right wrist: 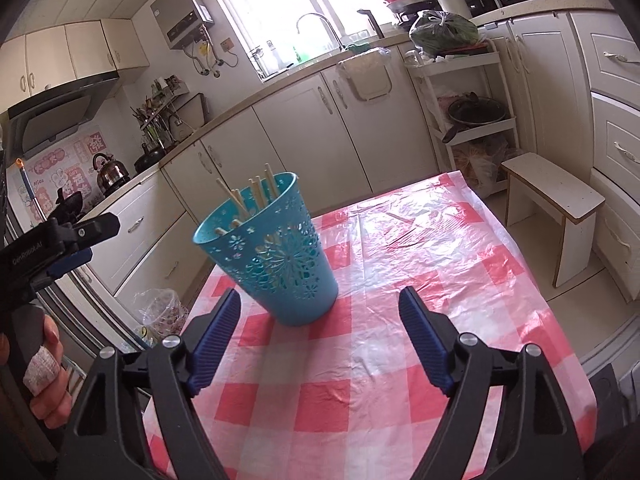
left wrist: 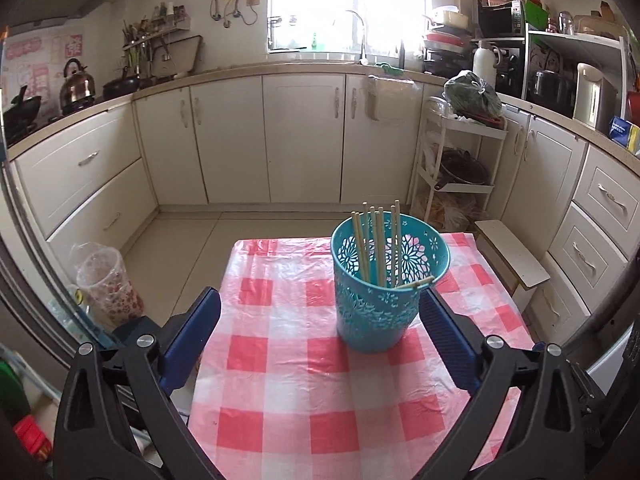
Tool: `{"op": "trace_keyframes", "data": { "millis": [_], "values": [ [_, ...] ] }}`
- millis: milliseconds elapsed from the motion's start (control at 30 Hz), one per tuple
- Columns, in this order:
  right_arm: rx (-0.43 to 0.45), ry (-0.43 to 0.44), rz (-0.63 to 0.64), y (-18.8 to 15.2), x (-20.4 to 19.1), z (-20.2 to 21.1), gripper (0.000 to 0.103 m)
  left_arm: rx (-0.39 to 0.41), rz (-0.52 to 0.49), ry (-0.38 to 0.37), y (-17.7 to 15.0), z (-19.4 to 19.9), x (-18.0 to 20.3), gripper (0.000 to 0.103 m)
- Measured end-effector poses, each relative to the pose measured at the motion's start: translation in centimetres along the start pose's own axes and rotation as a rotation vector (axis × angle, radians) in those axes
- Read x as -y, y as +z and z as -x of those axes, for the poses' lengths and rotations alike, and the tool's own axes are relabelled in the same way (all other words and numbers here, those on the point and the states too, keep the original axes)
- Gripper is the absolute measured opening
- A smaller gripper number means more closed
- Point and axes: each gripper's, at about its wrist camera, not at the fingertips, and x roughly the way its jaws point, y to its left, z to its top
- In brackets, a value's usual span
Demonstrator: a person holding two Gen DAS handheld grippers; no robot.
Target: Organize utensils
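A teal perforated plastic holder (left wrist: pixel 380 300) stands upright on the red-and-white checked tablecloth (left wrist: pixel 304 380). Several wooden chopsticks (left wrist: pixel 378 240) stand inside it, and one lies tipped across its near rim. My left gripper (left wrist: pixel 320 296) is open and empty, its right finger just beside the holder. In the right wrist view the holder (right wrist: pixel 276 256) is ahead and slightly left, with the chopsticks (right wrist: pixel 256 196) sticking out. My right gripper (right wrist: pixel 320 300) is open and empty, just short of the holder. The left gripper (right wrist: pixel 60 240) shows at the left edge, held in a hand.
The small table has edges close on all sides. A white stool (right wrist: pixel 560 200) stands to its right and a bagged bin (left wrist: pixel 108 284) on the floor to its left. Cabinets (left wrist: pixel 300 136), a shelf cart (left wrist: pixel 456 168) and counters surround the floor.
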Motion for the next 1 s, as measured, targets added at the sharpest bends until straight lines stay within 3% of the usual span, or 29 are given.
{"op": "trace_keyframes", "data": {
  "millis": [267, 500, 600, 800, 1000],
  "values": [
    [-0.002, -0.025, 0.054, 0.2, -3.8, 5.4, 0.094, -0.031, -0.032, 0.056, -3.3, 6.2, -0.6, 0.095],
    [-0.005, -0.047, 0.114, 0.1, -7.1, 9.5, 0.096, -0.084, 0.015, -0.059, -5.5, 10.7, -1.7, 0.095],
    [-0.009, -0.044, 0.129, -0.4, -7.9, 11.4, 0.096, -0.101, 0.028, -0.071, -6.5, 12.4, -2.0, 0.095],
    [-0.038, -0.061, 0.133, -2.2, -9.2, 14.6, 0.096, -0.129, -0.04, 0.002, -8.5, 15.6, -1.6, 0.095],
    [-0.019, -0.071, 0.137, -4.6, -10.8, 18.0, 0.096, -0.12, 0.007, 0.056, -10.0, 18.7, -2.5, 0.095]
  ]
}}
